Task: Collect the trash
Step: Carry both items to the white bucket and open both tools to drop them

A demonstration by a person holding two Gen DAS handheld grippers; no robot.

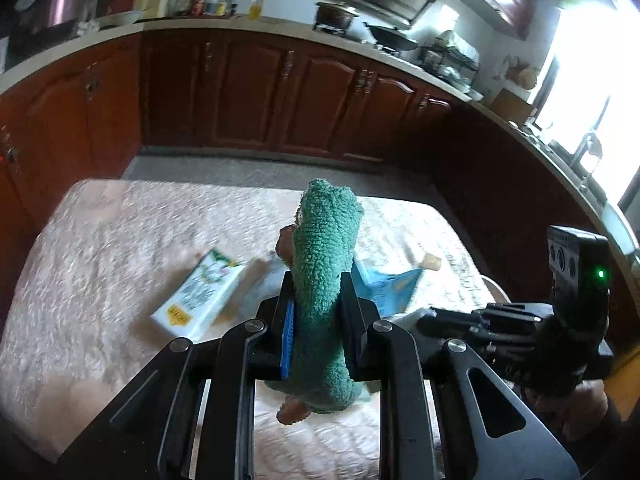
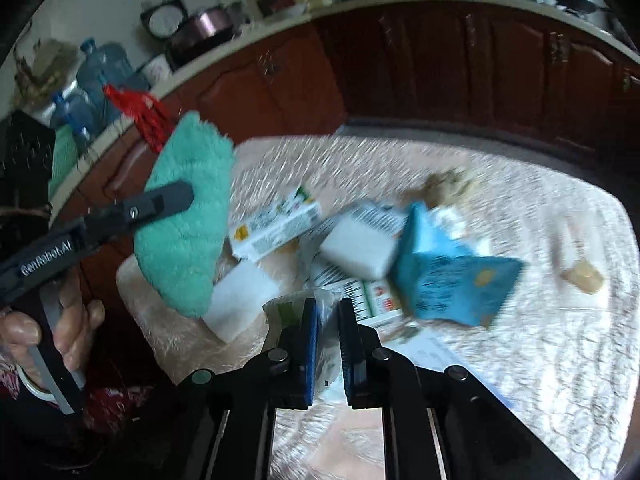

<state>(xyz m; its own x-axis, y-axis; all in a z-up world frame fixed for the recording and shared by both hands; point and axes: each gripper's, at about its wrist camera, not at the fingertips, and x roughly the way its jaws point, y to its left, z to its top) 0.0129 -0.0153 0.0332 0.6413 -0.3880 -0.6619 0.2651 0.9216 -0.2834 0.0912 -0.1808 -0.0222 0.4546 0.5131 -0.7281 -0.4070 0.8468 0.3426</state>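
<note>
Above the tabletop [image 1: 100,240] my left gripper [image 1: 318,316] has its fingers clamped on one green towel [image 1: 326,248], my right gripper [image 2: 328,344] pinches one crumpled wrapper [image 2: 326,320], and below lie one blue carton [image 2: 448,276] and two white boxes [image 2: 360,240].

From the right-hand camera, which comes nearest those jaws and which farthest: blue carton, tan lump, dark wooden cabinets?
1. Blue carton: nearest the right gripper, just right of it on the table.
2. Tan lump: farther back, beyond the carton.
3. Dark wooden cabinets: farthest, past the table's far edge.
</note>
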